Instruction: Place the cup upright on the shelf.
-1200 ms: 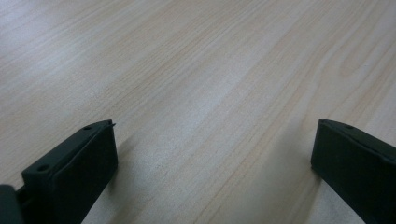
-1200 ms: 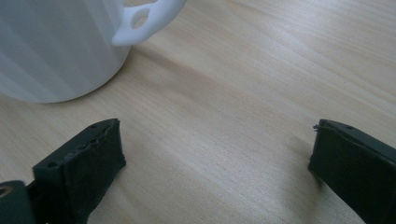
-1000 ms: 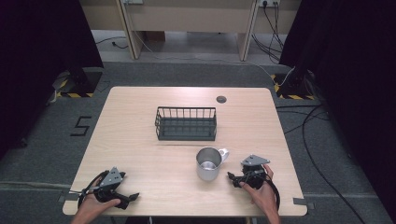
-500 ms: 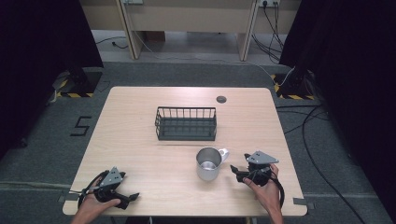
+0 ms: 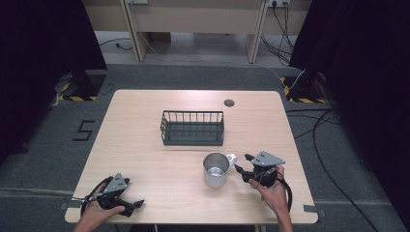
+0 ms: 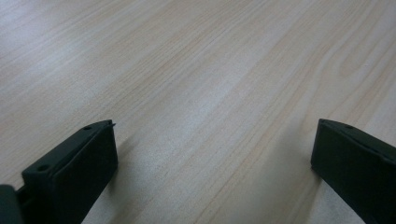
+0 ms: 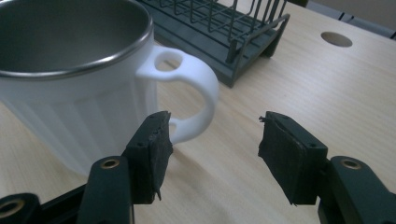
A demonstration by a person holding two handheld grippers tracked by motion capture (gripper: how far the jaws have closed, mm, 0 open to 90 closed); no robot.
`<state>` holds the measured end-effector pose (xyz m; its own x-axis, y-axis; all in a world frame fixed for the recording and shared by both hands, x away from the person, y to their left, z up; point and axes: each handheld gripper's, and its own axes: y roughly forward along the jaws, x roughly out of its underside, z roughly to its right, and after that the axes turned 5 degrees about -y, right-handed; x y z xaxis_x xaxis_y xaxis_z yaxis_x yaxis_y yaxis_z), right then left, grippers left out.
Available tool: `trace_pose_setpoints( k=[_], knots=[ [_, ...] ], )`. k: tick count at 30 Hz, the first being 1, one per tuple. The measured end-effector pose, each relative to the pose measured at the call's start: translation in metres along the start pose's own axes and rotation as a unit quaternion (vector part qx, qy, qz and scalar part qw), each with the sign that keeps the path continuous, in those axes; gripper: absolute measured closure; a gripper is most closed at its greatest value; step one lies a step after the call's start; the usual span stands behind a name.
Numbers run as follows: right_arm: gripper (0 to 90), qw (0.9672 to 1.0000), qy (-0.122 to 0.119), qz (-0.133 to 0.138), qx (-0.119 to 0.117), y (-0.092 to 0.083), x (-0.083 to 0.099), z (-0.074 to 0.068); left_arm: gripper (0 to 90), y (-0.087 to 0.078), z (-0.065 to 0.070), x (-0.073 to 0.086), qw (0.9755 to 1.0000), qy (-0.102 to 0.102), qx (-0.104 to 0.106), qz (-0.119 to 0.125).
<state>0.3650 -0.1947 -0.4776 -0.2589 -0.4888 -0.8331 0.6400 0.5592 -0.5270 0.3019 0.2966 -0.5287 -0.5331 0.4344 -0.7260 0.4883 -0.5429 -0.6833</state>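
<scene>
A white mug (image 5: 215, 170) with a metal inside stands upright on the table (image 5: 145, 159), its handle (image 5: 232, 157) pointing right. My right gripper (image 5: 242, 163) hovers just right of that handle, aimed at it. In the right gripper view the mug (image 7: 79, 93) is close, and the handle (image 7: 205, 86) lies just beyond the left pad (image 7: 161, 149). The right gripper (image 7: 215, 122) has just been closing its jaws; they are still apart and neither pad presses on the handle. My left gripper (image 5: 136, 207) rests at the front left of the table. Its jaws stand wide, with bare wood between them (image 6: 215, 125).
A dark wire rack (image 5: 192, 113) stands mid-table behind the mug, also seen in the right gripper view (image 7: 224, 32). A round cable hole (image 5: 229, 102) sits near the far edge. Cables lie on the floor to the right of the table.
The right gripper has lifted a little beside the mug's handle and its jaws stand closer together. The left gripper and the mug have not moved.
</scene>
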Motion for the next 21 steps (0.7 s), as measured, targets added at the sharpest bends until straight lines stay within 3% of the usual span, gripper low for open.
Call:
trace_pose_setpoints(
  k=[8,14,21],
  knots=[
    [49.9,0.9996,-0.027,0.0,-0.013,0.016,-0.008,0.001,0.0,0.0,0.0,0.0,1.0,-0.001,-0.001,0.0],
    [54.0,0.9993,-0.03,0.008,-0.019,0.023,-0.011,0.002,0.0,0.0,0.0,0.0,1.0,-0.001,-0.001,0.0],
    [65.6,0.9985,-0.05,0.013,-0.017,0.026,-0.011,0.002,0.0,0.0,0.0,0.0,1.0,-0.001,-0.001,0.0]
  ],
)
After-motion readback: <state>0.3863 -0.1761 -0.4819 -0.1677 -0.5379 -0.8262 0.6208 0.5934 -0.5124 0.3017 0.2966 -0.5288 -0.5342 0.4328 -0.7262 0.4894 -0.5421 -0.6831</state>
